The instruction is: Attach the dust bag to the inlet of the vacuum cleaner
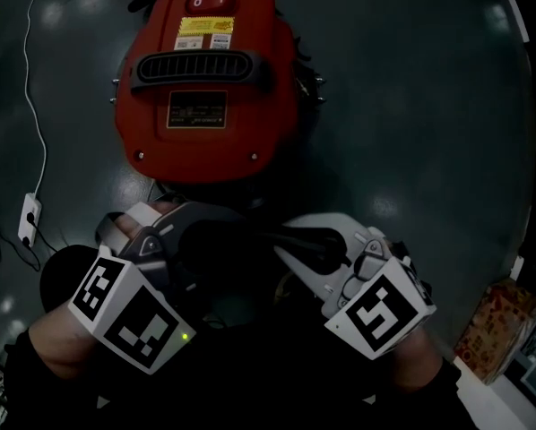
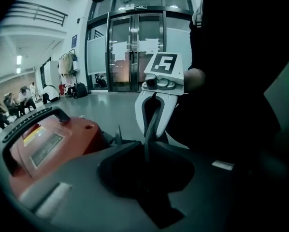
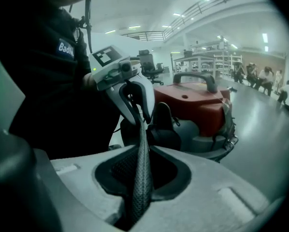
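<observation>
Left gripper [image 1: 238, 227], right gripper [image 1: 290, 240] jaws both clamp one dust bag [image 3: 140, 178]; one vacuum cleaner [image 1: 205, 137].

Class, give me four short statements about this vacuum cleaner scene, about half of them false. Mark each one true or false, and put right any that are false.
1. The vacuum cleaner has a red top with a black handle. True.
2. The right gripper is empty. False: its jaws are shut on a strip of the dark mesh dust bag.
3. The left gripper grips the same strip of the dust bag, facing the right gripper. True.
4. In the head view, the power strip lies to the right of the vacuum cleaner. False: it lies on the floor to the left, with a white cable running to it.
</observation>
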`<state>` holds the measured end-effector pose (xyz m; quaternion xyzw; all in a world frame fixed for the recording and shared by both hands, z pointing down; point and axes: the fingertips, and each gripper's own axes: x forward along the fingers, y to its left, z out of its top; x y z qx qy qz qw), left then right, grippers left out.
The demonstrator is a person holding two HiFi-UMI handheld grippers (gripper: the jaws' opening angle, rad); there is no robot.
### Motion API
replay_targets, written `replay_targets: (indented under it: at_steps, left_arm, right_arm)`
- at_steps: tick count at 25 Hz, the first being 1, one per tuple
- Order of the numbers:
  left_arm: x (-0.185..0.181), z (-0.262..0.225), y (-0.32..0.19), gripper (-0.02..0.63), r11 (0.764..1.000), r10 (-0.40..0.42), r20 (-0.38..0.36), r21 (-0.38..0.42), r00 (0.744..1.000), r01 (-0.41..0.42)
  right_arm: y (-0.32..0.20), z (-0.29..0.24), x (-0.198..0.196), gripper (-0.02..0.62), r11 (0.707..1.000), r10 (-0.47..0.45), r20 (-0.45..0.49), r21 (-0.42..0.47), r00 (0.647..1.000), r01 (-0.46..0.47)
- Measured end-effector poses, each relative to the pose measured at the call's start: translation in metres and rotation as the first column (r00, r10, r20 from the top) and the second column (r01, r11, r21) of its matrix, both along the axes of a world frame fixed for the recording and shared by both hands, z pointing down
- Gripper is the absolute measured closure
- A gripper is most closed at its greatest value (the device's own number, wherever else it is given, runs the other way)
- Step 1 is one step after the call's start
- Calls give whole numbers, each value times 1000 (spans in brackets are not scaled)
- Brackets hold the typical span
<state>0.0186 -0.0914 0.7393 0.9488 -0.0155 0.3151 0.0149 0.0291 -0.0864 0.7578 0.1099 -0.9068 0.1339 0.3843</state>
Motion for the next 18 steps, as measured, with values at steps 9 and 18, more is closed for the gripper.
replay_targets:
  at_steps: [9,18]
  left_arm:
    - [-8,4,3,532,999,-33,-3,-23,999,33]
    - [-6,-9,1,400,1000,19,-48,-13,999,-20]
  right_arm:
    - [-4,-4,-8,518,991,-81,-18,105,997,82]
    - [2,-9,9,397,998,-33,-2,53,999,33]
